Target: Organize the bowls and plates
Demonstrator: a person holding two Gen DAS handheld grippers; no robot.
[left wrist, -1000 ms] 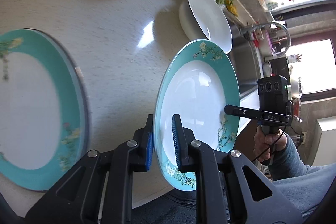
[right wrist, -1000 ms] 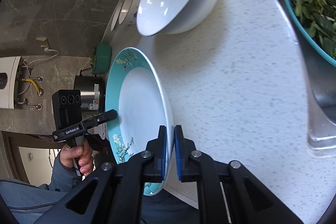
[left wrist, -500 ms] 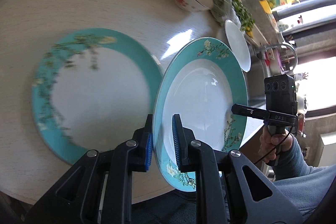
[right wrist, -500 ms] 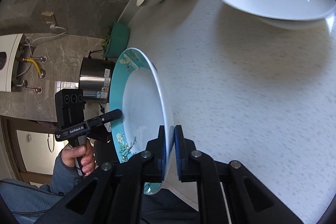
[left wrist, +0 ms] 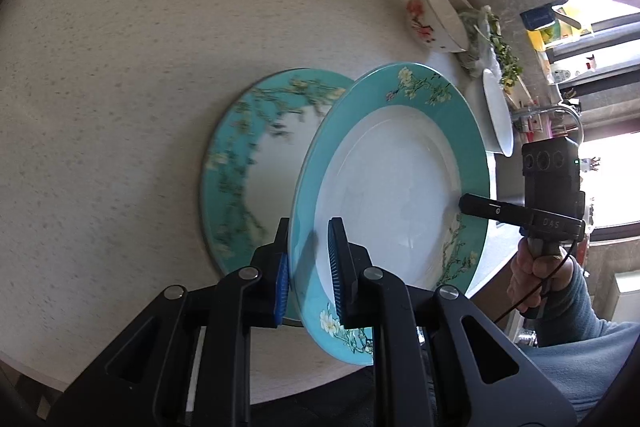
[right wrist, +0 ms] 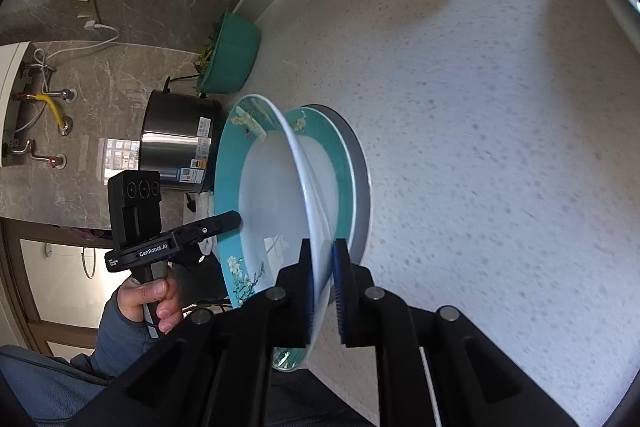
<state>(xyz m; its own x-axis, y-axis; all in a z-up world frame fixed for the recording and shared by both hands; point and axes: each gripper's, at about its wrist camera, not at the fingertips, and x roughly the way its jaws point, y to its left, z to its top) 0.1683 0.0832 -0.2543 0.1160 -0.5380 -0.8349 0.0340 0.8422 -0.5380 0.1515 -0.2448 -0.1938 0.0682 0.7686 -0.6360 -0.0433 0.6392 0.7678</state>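
Clamping held plate (left wrist: 392,183) both rims: left gripper (left wrist: 308,267), right gripper (right wrist: 322,287) jaws; lower plate (left wrist: 256,155) half hidden.

Left claw (left wrist: 308,269) clamped shut, right claw (right wrist: 324,291) likewise, both angled downward

both wrist cams sit close on the held teal plate (left wrist: 392,187) (right wrist: 268,203), angled down from opposite rims, each catching the other gripper (left wrist: 466,203) (right wrist: 234,219).

The held teal plate (left wrist: 394,183) has travelled over the second teal plate (left wrist: 256,163), now overlapping it
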